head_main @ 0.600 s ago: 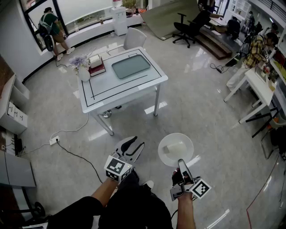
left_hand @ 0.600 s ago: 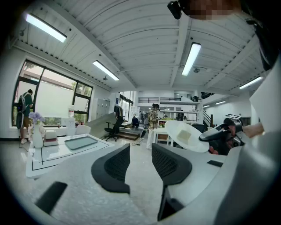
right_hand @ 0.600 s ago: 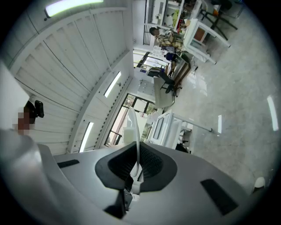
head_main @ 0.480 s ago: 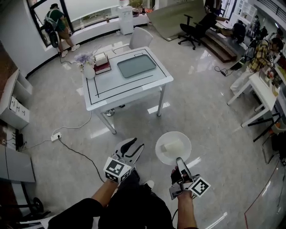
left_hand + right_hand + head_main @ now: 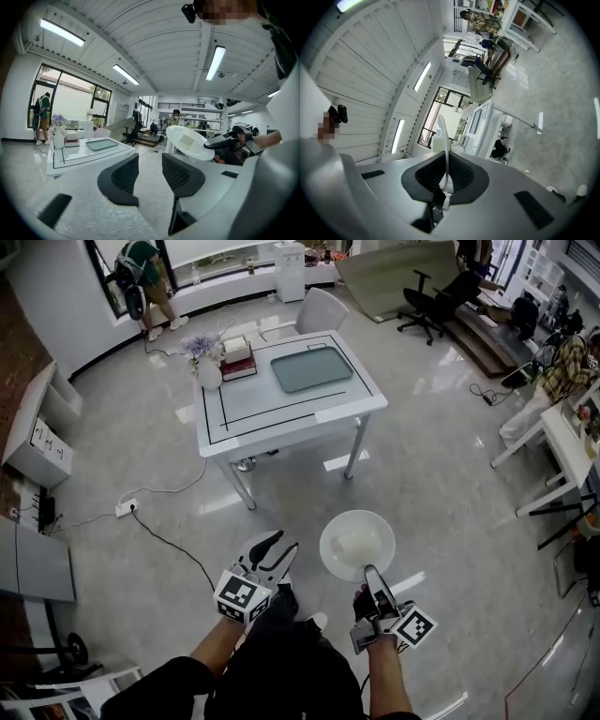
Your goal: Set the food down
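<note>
A white plate (image 5: 357, 544) with a pale square piece of food (image 5: 359, 543) on it is held out over the floor. My right gripper (image 5: 371, 575) is shut on the plate's near rim; in the right gripper view the plate (image 5: 442, 140) shows edge-on between the pads. My left gripper (image 5: 276, 547) is open and holds nothing, level with the plate and to its left. In the left gripper view the plate (image 5: 190, 142) appears to the right of the black fingers (image 5: 180, 175). Ahead stands a white table (image 5: 309, 413) with a grey tray (image 5: 311, 367) on it.
On the table's far left corner are a vase of flowers (image 5: 207, 366) and stacked books (image 5: 236, 355). A white chair (image 5: 322, 310) stands behind the table. A cable and power strip (image 5: 127, 508) lie on the floor at left. People stand at the window and at the right desks.
The view has shifted so the table sits further right and nearer. Both grippers and the plate keep their places relative to my body.
</note>
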### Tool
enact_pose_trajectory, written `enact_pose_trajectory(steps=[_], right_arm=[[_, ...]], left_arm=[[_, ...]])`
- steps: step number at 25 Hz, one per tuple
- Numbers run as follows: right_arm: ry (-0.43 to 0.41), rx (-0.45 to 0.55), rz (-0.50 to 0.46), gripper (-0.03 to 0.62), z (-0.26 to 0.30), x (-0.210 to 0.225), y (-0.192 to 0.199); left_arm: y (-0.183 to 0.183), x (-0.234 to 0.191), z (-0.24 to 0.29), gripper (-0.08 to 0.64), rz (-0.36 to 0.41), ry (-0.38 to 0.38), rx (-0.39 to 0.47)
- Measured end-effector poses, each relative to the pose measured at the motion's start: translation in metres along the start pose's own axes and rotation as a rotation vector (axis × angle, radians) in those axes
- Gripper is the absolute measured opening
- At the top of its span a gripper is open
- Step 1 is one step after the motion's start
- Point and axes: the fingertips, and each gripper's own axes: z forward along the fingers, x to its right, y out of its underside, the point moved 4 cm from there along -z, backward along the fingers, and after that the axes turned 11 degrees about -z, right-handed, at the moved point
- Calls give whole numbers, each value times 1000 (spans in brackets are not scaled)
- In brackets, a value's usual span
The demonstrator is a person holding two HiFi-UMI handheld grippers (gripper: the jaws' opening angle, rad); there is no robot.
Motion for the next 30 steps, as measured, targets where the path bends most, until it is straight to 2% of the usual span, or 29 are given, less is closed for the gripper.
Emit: enact_pose_trajectory(steps=[14,15,17,24,30], right_arm=[[19,-13,23,17,-13,4,21],[19,-11,23,17,-16,4,21],[23,-9,28,17,-22,4,22],[46,-18,56,17,-22,17,17],[71,-33,72,17,6,42,2]], left_arm=[[14,7,-2,159,7,18,-11],[15,9,-4,136,9,18,-10],[15,15,-7,6,12,12,-3],[17,14,7,6,16,-8,-20],[18,-9,45,6,-6,-4,-40]])
